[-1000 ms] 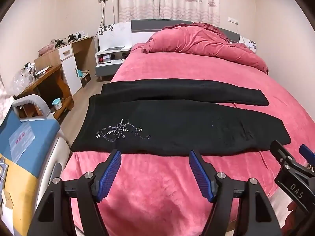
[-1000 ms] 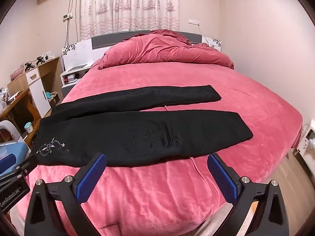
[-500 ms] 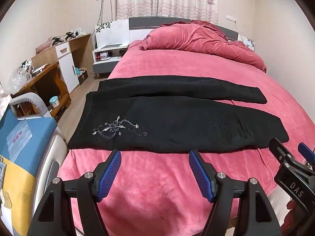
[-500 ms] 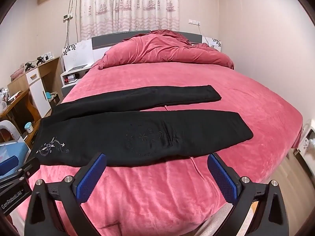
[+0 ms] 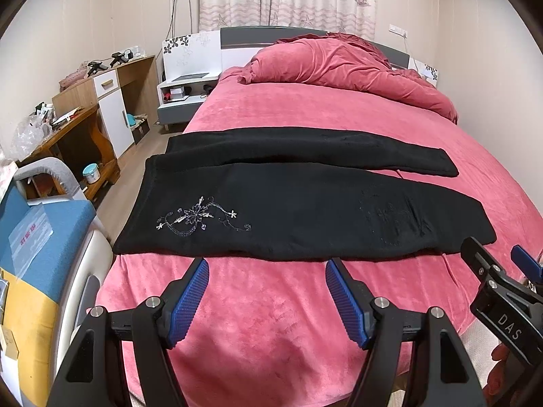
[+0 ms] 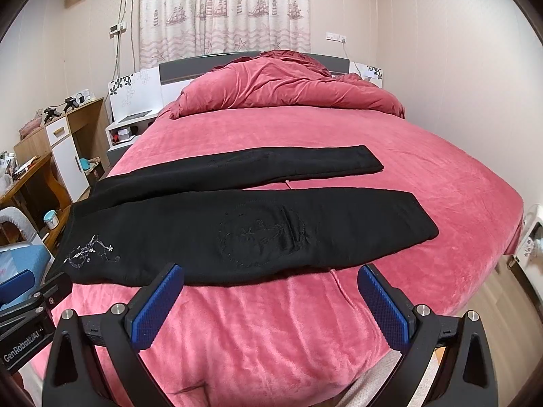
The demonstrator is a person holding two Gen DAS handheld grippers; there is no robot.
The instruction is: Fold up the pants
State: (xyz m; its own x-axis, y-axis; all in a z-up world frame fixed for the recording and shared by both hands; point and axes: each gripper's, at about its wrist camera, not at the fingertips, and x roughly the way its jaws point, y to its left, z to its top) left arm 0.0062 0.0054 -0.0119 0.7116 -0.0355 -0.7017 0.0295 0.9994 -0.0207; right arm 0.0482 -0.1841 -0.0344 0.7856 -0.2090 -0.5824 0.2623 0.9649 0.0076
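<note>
Black pants (image 5: pixel 298 203) lie flat across the pink bed (image 5: pixel 264 305), waist at the left, both legs spread apart toward the right. A silver flower pattern (image 5: pixel 200 218) marks the near leg by the waist. The pants also show in the right wrist view (image 6: pixel 244 227). My left gripper (image 5: pixel 266 291) is open and empty, just short of the pants' near edge. My right gripper (image 6: pixel 271 300) is open and empty, also just short of the near edge, further right. Each gripper shows at the edge of the other's view.
A bunched pink duvet (image 5: pixel 339 64) lies at the head of the bed. A wooden desk (image 5: pixel 71 135) and white nightstand (image 5: pixel 183 95) stand at the left. A blue and yellow padded object (image 5: pixel 30 254) is close at the left. Floor shows at the right (image 6: pixel 502 298).
The left gripper has risen and tilted a little, so the pants sit slightly lower and nearer in its view. The right gripper has barely moved. Both stay open.
</note>
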